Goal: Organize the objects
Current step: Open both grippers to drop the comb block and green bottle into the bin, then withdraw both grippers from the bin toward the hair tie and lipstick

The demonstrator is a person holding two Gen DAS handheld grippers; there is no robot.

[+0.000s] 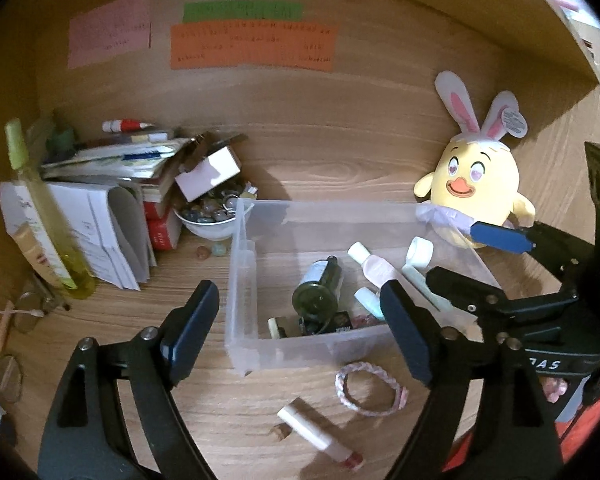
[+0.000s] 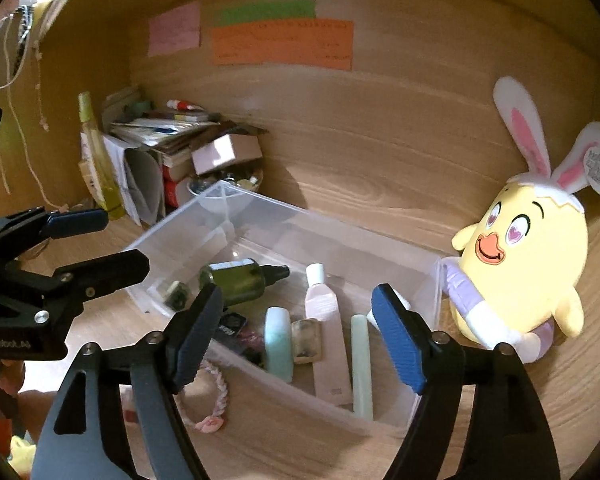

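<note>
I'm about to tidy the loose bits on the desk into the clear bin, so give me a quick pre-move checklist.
1. Left gripper empty and open: ok.
2. Right gripper empty and open: ok.
3. Clear bin upright, with room inside: ok.
4. Braided hair tie on the desk outside the bin, unobstructed: ok.
5. Lip balm tube lying loose on the desk: ok.
6. Plush chick clear of the bin: not ok, it leans on the corner.

Wooden desk (image 1: 320, 172) bearing a clear plastic bin (image 1: 240, 280) at centre, plush chick (image 1: 476, 192) just right of it, braided hair tie (image 1: 370, 390) and lip balm tube (image 1: 320, 434) in front, bowl of stones (image 1: 210, 220), stacked books (image 1: 112, 224) and yellow bottle (image 1: 48, 216) left.
</note>
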